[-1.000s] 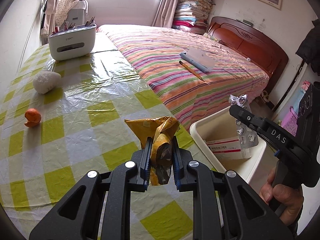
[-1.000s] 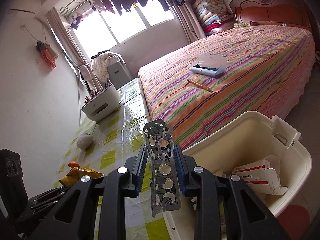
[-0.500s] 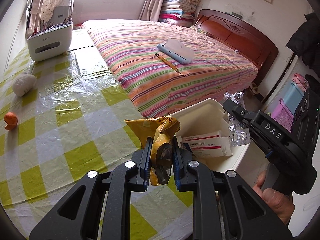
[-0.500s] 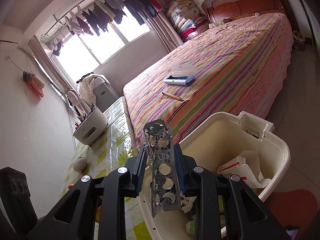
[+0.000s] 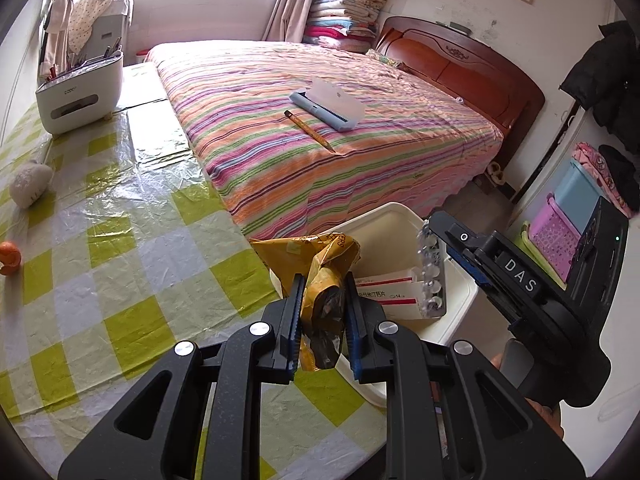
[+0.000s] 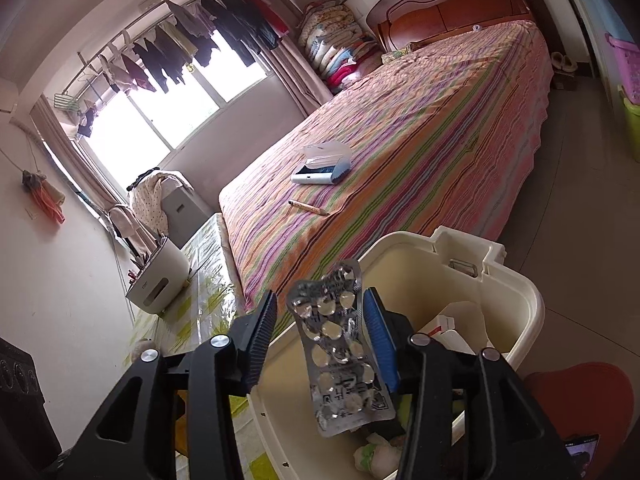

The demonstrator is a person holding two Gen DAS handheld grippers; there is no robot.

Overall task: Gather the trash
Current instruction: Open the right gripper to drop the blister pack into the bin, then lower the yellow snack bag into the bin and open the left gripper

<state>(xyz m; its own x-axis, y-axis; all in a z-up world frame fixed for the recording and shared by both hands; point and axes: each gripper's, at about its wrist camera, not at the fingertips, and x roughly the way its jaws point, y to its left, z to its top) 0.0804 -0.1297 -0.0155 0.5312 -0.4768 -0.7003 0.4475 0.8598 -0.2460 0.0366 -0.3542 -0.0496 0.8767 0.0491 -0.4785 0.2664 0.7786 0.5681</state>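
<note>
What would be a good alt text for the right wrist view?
The right hand-held gripper has just opened over a cream bin, and a silver blister pack hangs loose between its jaws. Behind is a striped bed.

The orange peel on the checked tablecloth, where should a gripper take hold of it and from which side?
Come at the orange peel from above, fingers straddling its curled body, closing across the narrow width. It sits alone on the flat tablecloth, apart from the white crumpled wad, so nothing blocks a top-down approach. Its curl gives raised edges to pinch.
</note>
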